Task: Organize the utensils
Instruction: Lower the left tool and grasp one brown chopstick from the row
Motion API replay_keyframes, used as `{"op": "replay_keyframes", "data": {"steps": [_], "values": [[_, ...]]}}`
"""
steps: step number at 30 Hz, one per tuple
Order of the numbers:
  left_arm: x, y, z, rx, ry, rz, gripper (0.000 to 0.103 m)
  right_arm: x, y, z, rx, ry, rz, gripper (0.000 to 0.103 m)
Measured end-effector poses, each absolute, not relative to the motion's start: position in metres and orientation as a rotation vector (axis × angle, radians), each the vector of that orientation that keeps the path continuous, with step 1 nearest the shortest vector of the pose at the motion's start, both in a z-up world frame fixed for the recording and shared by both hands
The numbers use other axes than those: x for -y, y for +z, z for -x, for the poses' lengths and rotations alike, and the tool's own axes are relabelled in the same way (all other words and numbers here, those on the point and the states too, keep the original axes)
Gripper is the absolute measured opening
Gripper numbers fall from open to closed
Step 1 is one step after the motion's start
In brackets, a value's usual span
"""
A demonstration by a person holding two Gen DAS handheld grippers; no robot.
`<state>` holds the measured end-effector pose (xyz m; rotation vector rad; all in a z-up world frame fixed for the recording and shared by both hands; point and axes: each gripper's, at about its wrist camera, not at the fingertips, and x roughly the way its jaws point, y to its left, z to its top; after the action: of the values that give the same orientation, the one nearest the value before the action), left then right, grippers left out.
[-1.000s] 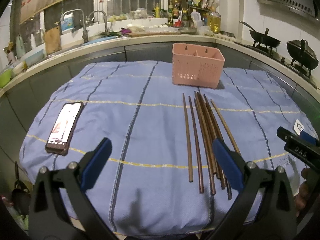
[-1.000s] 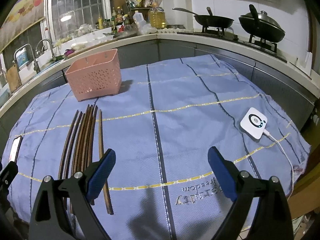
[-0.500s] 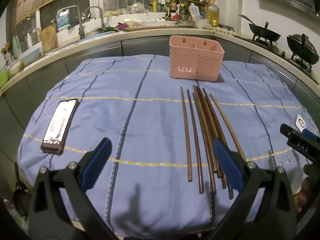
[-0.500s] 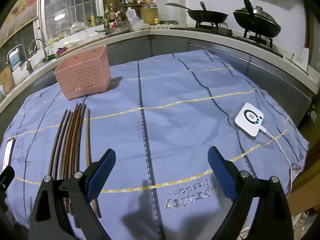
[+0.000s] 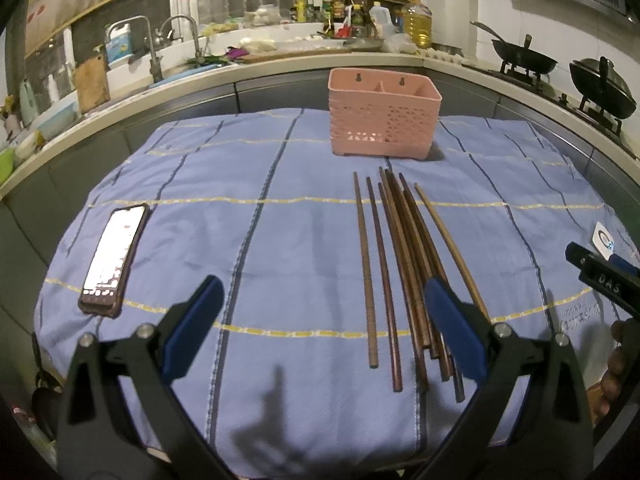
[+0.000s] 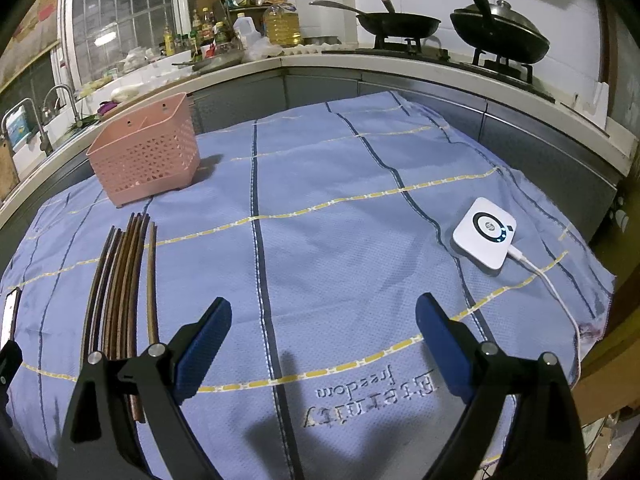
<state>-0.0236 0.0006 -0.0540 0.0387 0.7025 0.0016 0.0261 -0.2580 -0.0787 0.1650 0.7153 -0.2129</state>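
Observation:
Several brown wooden chopsticks (image 5: 404, 264) lie side by side on the blue cloth, pointing toward a pink perforated utensil basket (image 5: 383, 120) behind them. My left gripper (image 5: 324, 320) is open above the cloth's near edge, its right finger over the chopsticks' near ends. In the right wrist view the chopsticks (image 6: 120, 284) lie at the left and the basket (image 6: 146, 156) stands at the far left. My right gripper (image 6: 323, 336) is open over bare cloth, holding nothing. Its black tip (image 5: 600, 276) shows at the right of the left wrist view.
A phone (image 5: 114, 256) lies on the cloth's left side. A white square device (image 6: 485, 238) with a cable rests near the right edge. The blue striped cloth (image 6: 320, 208) covers the table. Behind are the sink, bottles and two pans on the stove (image 6: 448, 28).
Both grippers have shifted slightly; the views have drifted a little, with the basket and chopsticks sitting lower in the frames. Both stay open and nothing on the cloth moved.

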Motion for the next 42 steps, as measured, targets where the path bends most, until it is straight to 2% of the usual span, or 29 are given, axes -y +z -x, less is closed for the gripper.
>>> {"op": "replay_keyframes", "data": {"steps": [8,9,13,16,18,23,26,36,42], "values": [[-0.001,-0.059,0.01,-0.736,-0.001,-0.034,0.097,0.254,-0.078,-0.025,-0.713,-0.022,-0.242,0.092],[0.0,-0.06,0.006,-0.747,-0.014,-0.045,0.097,0.252,-0.077,-0.026,-0.713,0.017,-0.256,0.088],[0.01,-0.07,-0.011,-0.811,-0.106,-0.074,0.089,0.223,-0.079,-0.031,-0.761,0.181,-0.182,0.048],[0.011,-0.083,-0.029,-0.889,-0.148,-0.069,0.077,0.201,-0.088,-0.035,-0.807,0.249,-0.126,0.03],[0.009,-0.091,-0.036,-0.93,-0.156,-0.068,0.072,0.191,-0.094,-0.038,-0.838,0.28,-0.11,0.025],[-0.001,-0.11,-0.047,-0.993,-0.145,-0.05,0.055,0.176,-0.11,-0.044,-0.891,0.305,-0.067,0.021],[-0.003,-0.114,-0.051,-0.98,-0.12,-0.071,0.051,0.175,-0.118,-0.047,-0.896,0.306,-0.063,0.021],[0.007,-0.111,-0.077,-0.962,-0.097,-0.147,0.05,0.183,-0.117,-0.06,-0.912,0.249,-0.03,0.021],[0.012,-0.106,-0.115,-0.937,-0.094,-0.211,0.05,0.18,-0.101,-0.108,-0.941,0.33,-0.105,0.021]]}}
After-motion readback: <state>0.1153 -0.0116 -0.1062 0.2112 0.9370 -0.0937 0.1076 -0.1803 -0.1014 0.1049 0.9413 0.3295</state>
